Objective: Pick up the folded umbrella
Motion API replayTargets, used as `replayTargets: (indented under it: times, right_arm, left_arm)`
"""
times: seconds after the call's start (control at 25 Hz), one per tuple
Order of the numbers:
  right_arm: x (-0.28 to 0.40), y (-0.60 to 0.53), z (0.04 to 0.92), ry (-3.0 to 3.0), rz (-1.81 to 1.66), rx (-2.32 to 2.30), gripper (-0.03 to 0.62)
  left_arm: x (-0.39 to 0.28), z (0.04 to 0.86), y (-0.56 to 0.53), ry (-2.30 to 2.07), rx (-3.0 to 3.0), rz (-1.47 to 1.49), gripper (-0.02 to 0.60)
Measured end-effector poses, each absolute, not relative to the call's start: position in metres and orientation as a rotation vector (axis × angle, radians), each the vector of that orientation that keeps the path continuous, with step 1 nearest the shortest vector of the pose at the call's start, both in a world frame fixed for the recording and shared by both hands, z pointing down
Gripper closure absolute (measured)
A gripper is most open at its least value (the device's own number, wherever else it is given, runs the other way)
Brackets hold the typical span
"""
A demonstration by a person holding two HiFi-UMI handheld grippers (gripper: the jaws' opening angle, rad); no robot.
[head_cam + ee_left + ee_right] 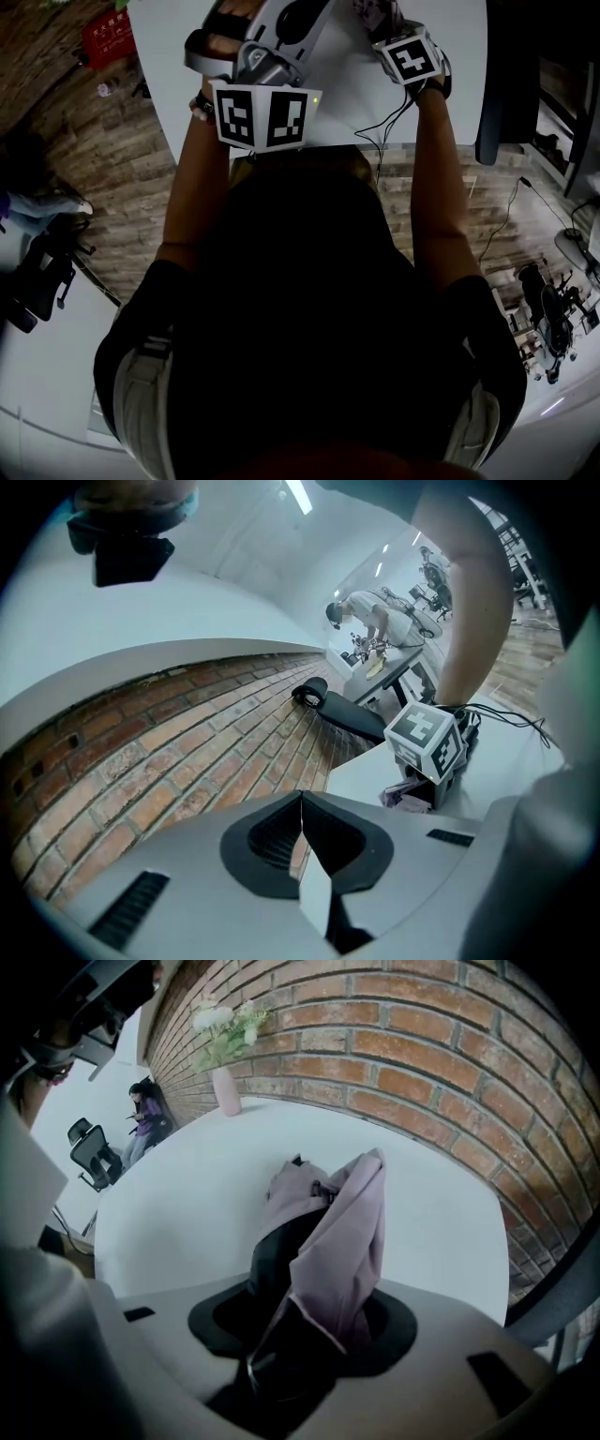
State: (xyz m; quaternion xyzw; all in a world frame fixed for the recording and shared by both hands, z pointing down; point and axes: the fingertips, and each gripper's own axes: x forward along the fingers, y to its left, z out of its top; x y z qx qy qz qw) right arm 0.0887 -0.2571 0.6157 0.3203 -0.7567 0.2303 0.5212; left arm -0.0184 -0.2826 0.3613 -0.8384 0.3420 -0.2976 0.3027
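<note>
My right gripper (309, 1326) clamps its jaws on the folded umbrella (333, 1213) on the table (178, 1204); I'd lift straight, firmly. Left gripper (302, 841): jaws closed, empty.

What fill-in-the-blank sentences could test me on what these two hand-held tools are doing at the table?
The right gripper has its jaws closed on the folded umbrella, over a ____ table.
The left gripper has its jaws shut, with ____ between them.
The wall behind the table is made of ____.
Missing words: white; nothing; brick.
</note>
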Motion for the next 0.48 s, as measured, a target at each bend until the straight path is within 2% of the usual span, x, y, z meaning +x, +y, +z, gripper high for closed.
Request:
replayTargets:
  times: [0.48]
  right_arm:
    - [0.072, -0.260, 0.564, -1.928, 0.359, 0.807, 0.367]
  left_arm:
    - [-0.029, 0.355, -0.276, 0.942, -2.204, -0.829, 0.568]
